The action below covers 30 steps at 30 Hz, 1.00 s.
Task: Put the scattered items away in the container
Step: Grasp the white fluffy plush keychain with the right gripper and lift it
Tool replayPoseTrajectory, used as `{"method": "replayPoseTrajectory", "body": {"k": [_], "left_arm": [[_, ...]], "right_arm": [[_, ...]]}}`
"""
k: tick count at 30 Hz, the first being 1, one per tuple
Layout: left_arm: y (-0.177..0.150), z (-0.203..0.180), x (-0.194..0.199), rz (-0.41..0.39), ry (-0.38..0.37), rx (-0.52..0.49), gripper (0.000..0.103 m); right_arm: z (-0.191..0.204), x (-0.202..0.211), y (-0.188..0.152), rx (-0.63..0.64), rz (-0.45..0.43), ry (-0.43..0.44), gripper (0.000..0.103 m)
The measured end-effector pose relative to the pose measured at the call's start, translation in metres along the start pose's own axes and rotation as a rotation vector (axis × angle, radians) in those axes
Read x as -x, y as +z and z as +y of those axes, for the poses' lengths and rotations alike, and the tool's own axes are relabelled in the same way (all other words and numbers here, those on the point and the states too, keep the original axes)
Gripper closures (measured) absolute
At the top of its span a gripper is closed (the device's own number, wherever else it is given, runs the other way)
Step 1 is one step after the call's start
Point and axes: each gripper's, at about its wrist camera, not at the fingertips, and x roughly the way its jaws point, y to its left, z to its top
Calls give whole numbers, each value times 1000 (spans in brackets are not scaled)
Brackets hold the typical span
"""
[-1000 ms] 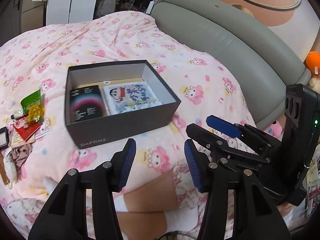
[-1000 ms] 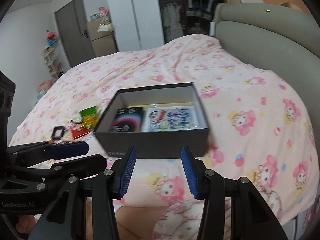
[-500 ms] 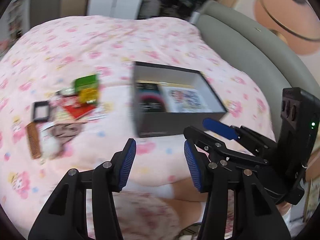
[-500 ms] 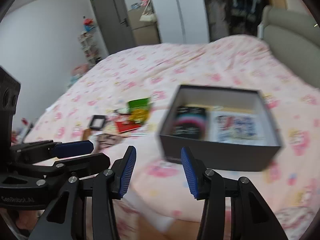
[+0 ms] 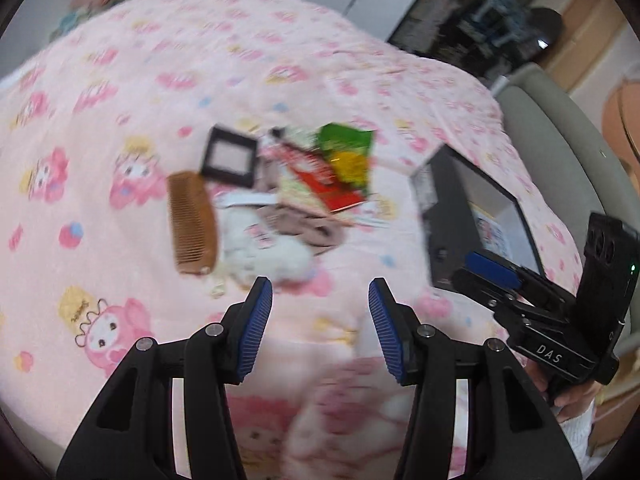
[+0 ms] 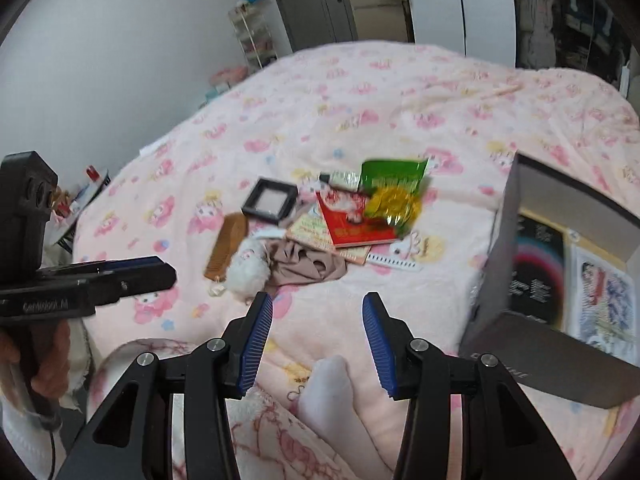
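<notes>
- While both views are blurred, the left hand-held gripper [image 5: 320, 320] shows in the lower middle of its own frame with blue pads standing apart at a middling width and nothing between them.
- Right hand-held gripper [image 6: 318, 330] sits at lower middle of its frame, likewise parted at a middling width and empty, above the pink patterned bed cover [image 6: 360, 92].
- Dark open box [image 6: 560, 280] lies at the right edge of the right wrist view, with a black booklet and a cartoon-printed sheet already lying inside it.
- Scattered items form one heap at frame centre, to the left of the box and apart from it:
- wooden comb [image 5: 192, 224] at the heap's left edge;
- black square frame [image 5: 230, 158] just above the comb;
- white plush toy [image 5: 264, 252] just beside the comb, nearest the left pads;
- brown cloth [image 6: 308, 264] beside the plush;
- red booklet [image 6: 356, 224] partly under a green and yellow packet [image 6: 394, 188].
- White-socked foot [image 6: 332, 392] shows between the right fingers at bottom.
</notes>
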Motion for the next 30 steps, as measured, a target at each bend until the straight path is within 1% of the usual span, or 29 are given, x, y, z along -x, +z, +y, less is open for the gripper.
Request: {"method": "replayPoseTrajectory", "body": {"k": [2,4,6,9,11,12,13,15,16,17,18,19,21,23,24,25,27,28,30], "left_arm": [[2,18,-12,9,6,34,52],[5,37,-25,16,-1,81,52],[5,53,-36,26,-5,121,52],[4,74,-47,29,7,177,52],[5,86,-54,37,-23,216,52],[7,90,-59,44,-54,229,52],[9,93,-67,61,-104,244,52],[15,95,-77,79,-163,262,52],[18,97,-84,85,-181,275,52],[20,99,-89,86,-183,283,52],[22,101,-93,79,-177,290,52],[23,103,-95,65,-187,290,52],[25,106,-102,68,-221,296,49],[30,107,-111,92,-260,302,49],[33,106,-115,108,-266,307,49],[36,101,-120,130,-264,302,49],[38,88,-122,158,-255,256,51],[38,80,-120,156,-235,226,52],[40,65,-109,134,-227,178,52]], "right_arm": [[-4,-23,1,-23,56,-17,60],[-10,-44,4,-31,105,-16,60],[-12,-58,8,-24,141,2,60],[-6,-80,21,19,183,61,60],[3,-97,32,39,220,130,60],[7,-107,37,48,239,167,59],[11,-113,39,53,256,187,58],[21,-134,42,71,311,230,58],[24,-142,41,76,334,245,58],[27,-147,39,83,354,261,58],[29,-150,35,91,375,273,58],[30,-151,30,97,391,288,58],[27,-153,28,75,390,316,58],[26,-158,31,69,405,315,58],[28,-162,31,73,417,315,61],[30,-165,31,76,429,321,72],[35,-167,29,100,440,318,81],[36,-162,29,107,427,306,82],[32,-151,30,92,402,311,82]]}}
